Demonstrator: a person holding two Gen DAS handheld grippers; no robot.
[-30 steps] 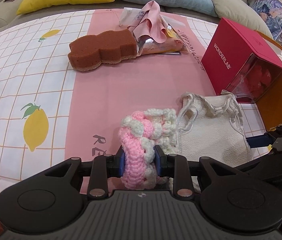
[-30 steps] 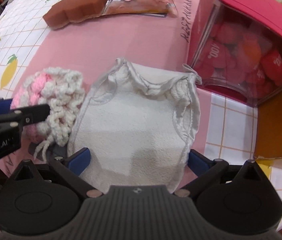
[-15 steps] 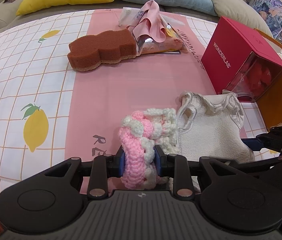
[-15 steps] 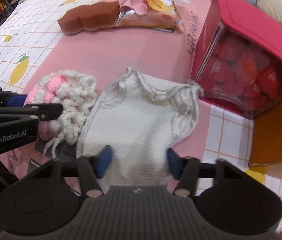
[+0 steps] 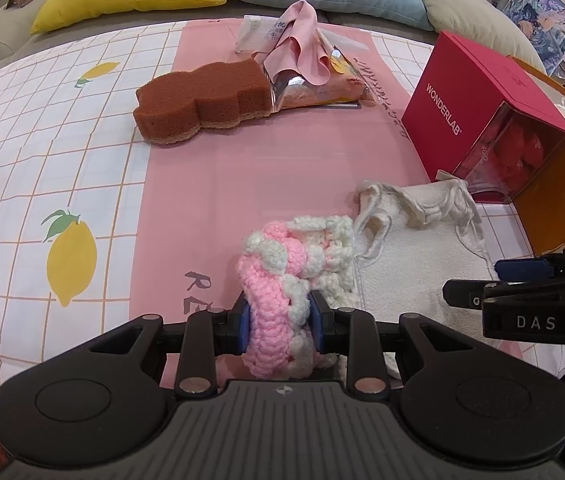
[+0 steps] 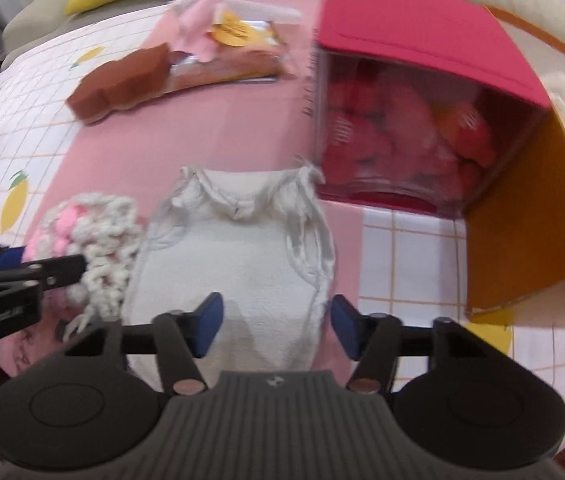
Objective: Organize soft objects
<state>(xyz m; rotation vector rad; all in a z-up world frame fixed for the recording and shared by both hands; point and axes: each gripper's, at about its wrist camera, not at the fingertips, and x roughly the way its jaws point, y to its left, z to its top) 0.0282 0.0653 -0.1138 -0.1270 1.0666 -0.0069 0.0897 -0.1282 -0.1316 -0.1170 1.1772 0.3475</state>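
Gripping yarn on one side, hovering over cloth on the other

Pinched in the left claw (image 5: 278, 320), the pink-and-white crochet piece (image 5: 282, 272) rests on the pink stripe of the lemon-print cloth (image 5: 62, 184) covering the counter, its loose end trailing away from the claw toward the red box (image 5: 478, 92). The blue pads squeeze the yarn from both sides — a firm hold.

Just beside it, edges touching, lies the white terry cloth (image 6: 238, 264). Its long axis runs straight ahead of the right claw (image 6: 276, 326), gathered end far, plain end near and under the claw. That claw is the nearer one to it. Its jaws have just been opening; they stand partly apart with the cloth's near end between them, yet the pads do not press on it — so nothing is held.

Judging from this, the next move turns on the right claw closing on that near end. Beyond the red box an orange box (image 6: 534, 220) stands open — possibly where the soft things belong. Farther back sit a brown sponge (image 5: 202, 100) and a snack packet (image 5: 322, 88) under a pink cloth (image 5: 302, 44).
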